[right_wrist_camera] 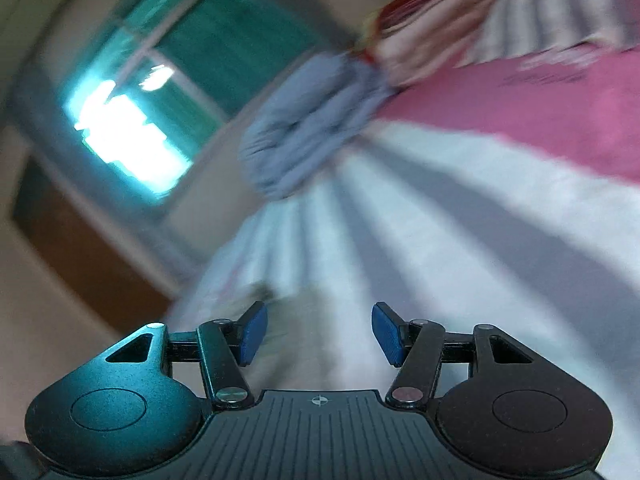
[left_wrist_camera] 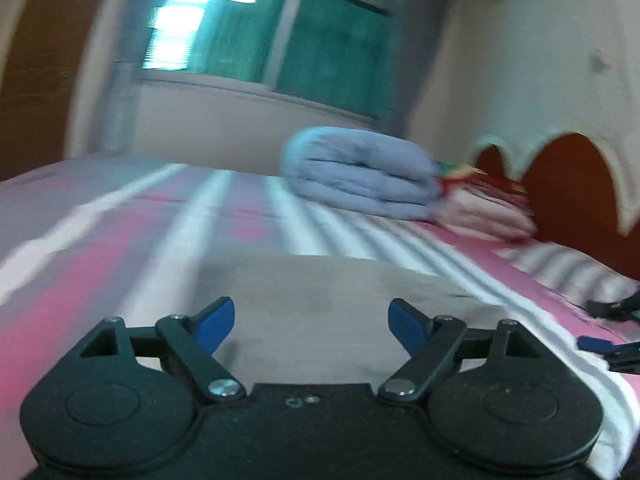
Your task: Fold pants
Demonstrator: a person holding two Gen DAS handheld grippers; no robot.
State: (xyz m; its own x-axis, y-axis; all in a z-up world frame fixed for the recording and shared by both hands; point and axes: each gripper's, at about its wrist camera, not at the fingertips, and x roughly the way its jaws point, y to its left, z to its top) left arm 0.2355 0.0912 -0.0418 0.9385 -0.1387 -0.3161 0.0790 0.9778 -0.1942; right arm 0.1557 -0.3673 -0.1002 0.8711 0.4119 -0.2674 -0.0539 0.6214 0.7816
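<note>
Both views are smeared with motion blur. The left gripper [left_wrist_camera: 310, 326] hangs low over the bed [left_wrist_camera: 100, 248], its 2 blue-padded fingers [left_wrist_camera: 214, 324] spread wide with nothing between them. Just ahead of it the beige pants [left_wrist_camera: 320, 300] lie flat on the pink, grey and white striped sheet, their far edge straight. The right gripper [right_wrist_camera: 318, 334] is also spread apart and empty, tilted sharply, with a pale bit of the pants [right_wrist_camera: 304, 332] showing between and beyond its fingers. In the left view, this gripper's blue tips [left_wrist_camera: 608, 328] show at the right edge, beside the pants. Farther up the bed sits a folded blue-grey blanket [left_wrist_camera: 360, 172], touching a pink pillow [left_wrist_camera: 488, 212] against the red-brown headboard [left_wrist_camera: 568, 188]. A window [left_wrist_camera: 264, 32] glows behind.
</note>
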